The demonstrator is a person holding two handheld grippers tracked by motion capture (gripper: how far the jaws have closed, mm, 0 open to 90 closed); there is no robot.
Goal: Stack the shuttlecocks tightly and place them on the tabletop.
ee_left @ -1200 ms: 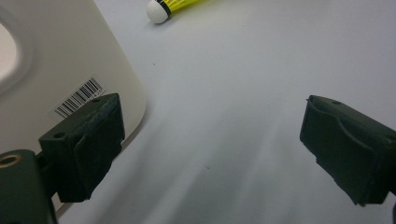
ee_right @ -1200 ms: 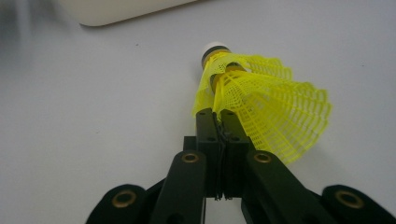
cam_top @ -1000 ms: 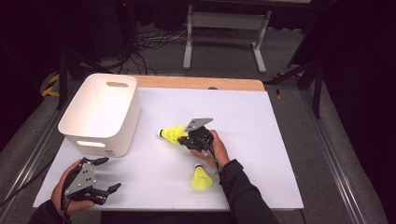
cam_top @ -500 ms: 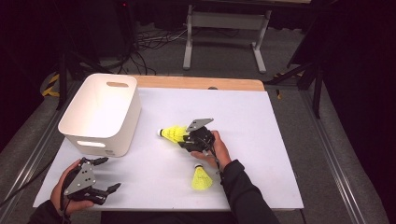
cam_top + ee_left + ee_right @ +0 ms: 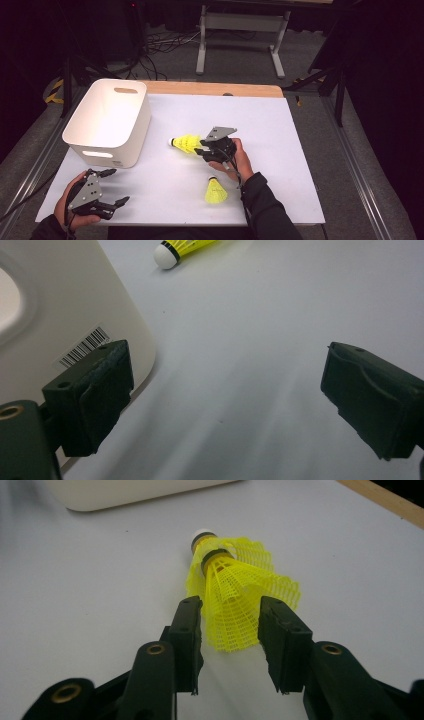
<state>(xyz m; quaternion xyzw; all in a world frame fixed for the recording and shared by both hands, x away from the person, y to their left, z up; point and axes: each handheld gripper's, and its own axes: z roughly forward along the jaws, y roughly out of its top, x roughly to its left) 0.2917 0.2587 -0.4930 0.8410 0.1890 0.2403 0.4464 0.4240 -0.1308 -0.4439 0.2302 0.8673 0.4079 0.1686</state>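
At the left edge of the white table stood a white plastic bin with cut-out handles, a barcode label on the end nearest the person. Just in front of it, near the table's front left corner, the left gripper rested in the person's hand with its jaws spread wide and nothing between them; in the left gripper view only bare tabletop lay in the gap.

Toward the middle, a yellow shuttlecock lay on its side, its white cork tip pointing at the bin. In the right gripper view two nested skirts showed, so it seemed to be a pair stacked together. The right gripper had its jaws on either side of the mesh skirt's wide end. They had just been opening, and stood released, a sliver of gap visible on each side of the skirt.

Nearer the person and slightly right, a second yellow shuttlecock stood on the table, apart from both grippers.
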